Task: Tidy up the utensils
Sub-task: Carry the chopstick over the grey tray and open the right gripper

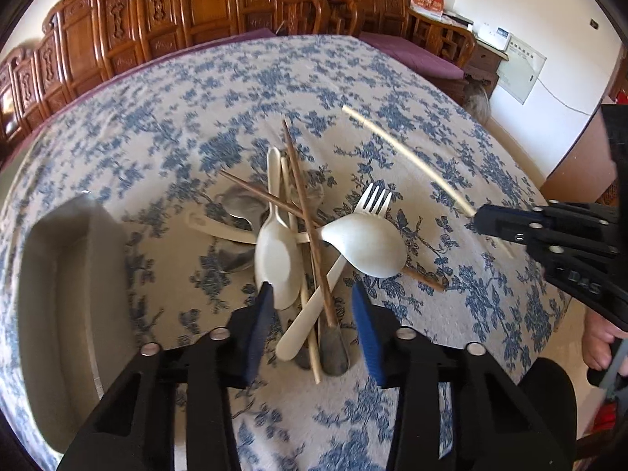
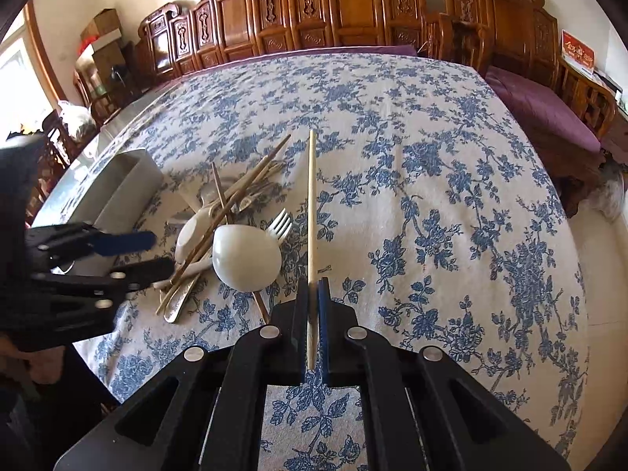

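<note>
Progress early: my right tool (image 2: 313,294) clamps one pale chopstick (image 2: 312,204); my left tool (image 1: 314,310) gapes over heap (image 1: 298,235); tray (image 1: 51,314) looks unfilled.

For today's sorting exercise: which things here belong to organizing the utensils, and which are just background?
Job: chopstick in the right gripper; utensil pile of spoons, fork and chopsticks; tray; open left gripper.

Background: tablecloth, carved chairs, purple cushion, boxes.
</note>
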### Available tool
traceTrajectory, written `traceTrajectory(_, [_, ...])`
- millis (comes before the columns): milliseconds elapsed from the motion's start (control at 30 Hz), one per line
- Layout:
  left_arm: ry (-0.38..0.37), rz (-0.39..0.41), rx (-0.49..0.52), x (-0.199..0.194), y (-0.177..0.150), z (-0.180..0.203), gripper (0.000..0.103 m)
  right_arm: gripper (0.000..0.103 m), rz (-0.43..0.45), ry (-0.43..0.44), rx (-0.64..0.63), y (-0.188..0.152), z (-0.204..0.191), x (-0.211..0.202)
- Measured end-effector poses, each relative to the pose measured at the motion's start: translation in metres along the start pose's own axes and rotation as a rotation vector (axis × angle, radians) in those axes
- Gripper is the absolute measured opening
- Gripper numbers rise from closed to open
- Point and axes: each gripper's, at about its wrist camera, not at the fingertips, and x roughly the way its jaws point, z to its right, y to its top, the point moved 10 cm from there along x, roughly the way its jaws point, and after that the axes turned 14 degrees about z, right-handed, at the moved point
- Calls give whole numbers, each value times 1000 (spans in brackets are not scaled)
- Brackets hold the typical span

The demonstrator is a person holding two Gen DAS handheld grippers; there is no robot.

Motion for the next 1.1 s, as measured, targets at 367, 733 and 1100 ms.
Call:
traceTrajectory(367, [16,-19,-41,16,-3,-5,4,6,5,-11,7,4,0,-1])
traceTrajectory(733, [10,98,-29,-40,15,-18,4,6,37,-5,-32,14,-18,-12])
traceTrajectory(1100, [42,173,-35,-98,21,-54,4,6,82,35,-82,29,-55,-28])
